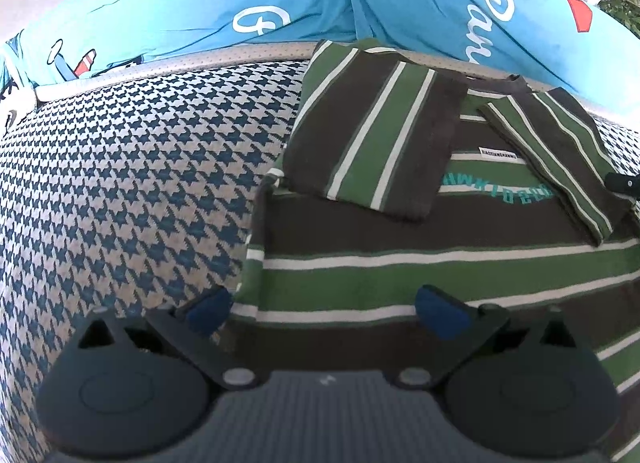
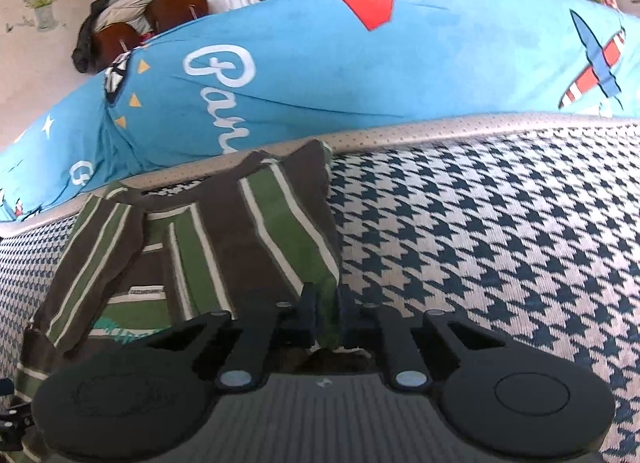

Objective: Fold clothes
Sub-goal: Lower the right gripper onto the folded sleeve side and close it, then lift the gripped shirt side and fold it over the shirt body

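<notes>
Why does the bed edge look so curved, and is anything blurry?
Left wrist view: fisheye lens bows the mattress edge; the striped shirt is fairly sharp, the near left gripper soft. Right wrist view: same bowing, dark corners, even daylight, no glare.

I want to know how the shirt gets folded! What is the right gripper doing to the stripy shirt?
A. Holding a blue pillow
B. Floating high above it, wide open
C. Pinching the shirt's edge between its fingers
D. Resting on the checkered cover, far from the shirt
C: in the right wrist view, the right gripper has its fingers closed together with the green edge of the striped shirt squeezed between them.
</notes>
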